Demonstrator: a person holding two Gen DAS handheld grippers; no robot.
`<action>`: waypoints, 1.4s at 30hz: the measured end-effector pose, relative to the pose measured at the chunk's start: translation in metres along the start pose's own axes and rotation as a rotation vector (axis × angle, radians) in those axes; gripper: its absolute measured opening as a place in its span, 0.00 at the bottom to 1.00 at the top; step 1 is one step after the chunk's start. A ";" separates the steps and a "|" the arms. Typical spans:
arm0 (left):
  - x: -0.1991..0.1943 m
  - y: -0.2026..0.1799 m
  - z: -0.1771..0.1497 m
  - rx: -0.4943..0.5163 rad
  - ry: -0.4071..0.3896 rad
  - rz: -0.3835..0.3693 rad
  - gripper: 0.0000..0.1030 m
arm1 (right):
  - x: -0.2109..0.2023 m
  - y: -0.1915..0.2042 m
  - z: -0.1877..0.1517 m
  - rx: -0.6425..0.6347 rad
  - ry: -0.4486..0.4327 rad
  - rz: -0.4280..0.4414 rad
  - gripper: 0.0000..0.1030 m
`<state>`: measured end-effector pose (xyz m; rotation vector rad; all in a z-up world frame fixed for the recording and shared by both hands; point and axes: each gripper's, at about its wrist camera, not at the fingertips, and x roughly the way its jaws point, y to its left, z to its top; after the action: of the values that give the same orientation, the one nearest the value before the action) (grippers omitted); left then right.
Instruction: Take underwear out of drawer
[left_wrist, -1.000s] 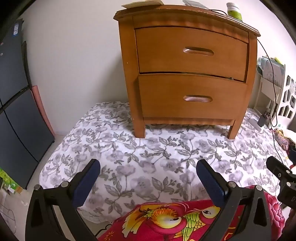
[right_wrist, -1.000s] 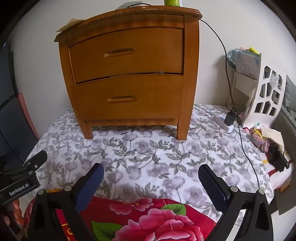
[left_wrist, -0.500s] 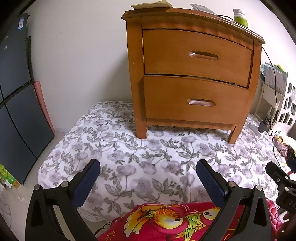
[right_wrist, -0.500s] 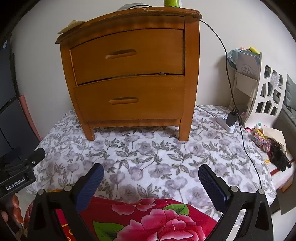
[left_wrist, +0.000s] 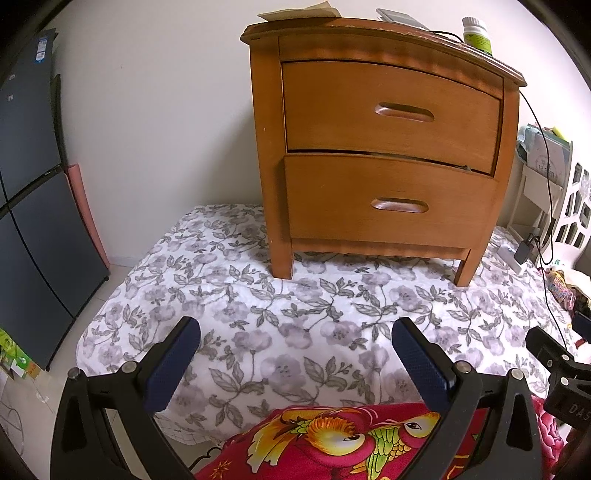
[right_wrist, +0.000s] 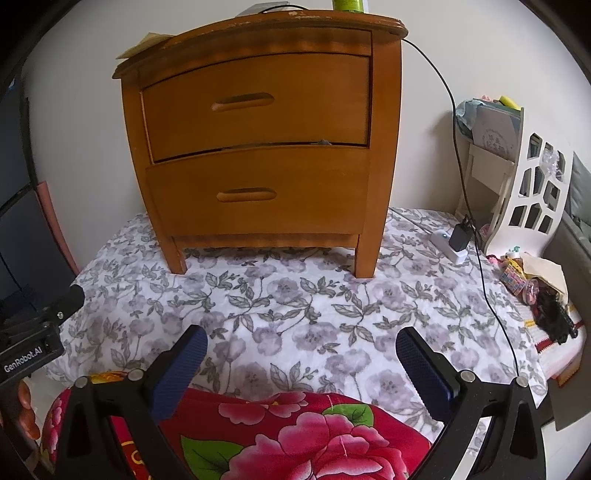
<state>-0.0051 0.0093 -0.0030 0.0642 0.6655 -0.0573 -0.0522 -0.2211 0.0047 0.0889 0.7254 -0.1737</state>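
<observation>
So both drawers (left_wrist: 388, 110) were shut — nothing was out yet. Both the left gripper (left_wrist: 295, 363) and right gripper (right_wrist: 301, 369) were wide open and empty — next, pull a handle (right_wrist: 246, 195).

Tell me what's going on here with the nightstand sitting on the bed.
A person holds two grippers facing a wooden nightstand that stands on a floral bedsheet. The left gripper and right gripper are both open and empty, short of the furniture. The top drawer and bottom drawer look closed, or nearly so; no underwear is visible yet.
</observation>
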 end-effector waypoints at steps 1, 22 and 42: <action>0.000 0.000 0.000 0.000 0.000 -0.001 1.00 | 0.000 0.000 -0.001 0.001 0.001 -0.001 1.00; -0.001 0.000 -0.003 0.008 0.000 0.000 1.00 | 0.004 -0.003 -0.003 0.010 0.022 -0.007 1.00; 0.004 -0.006 -0.004 0.015 0.012 -0.019 1.00 | 0.009 0.000 -0.005 0.005 0.042 0.001 1.00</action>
<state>-0.0051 0.0038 -0.0087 0.0731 0.6782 -0.0803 -0.0487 -0.2213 -0.0055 0.0976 0.7672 -0.1732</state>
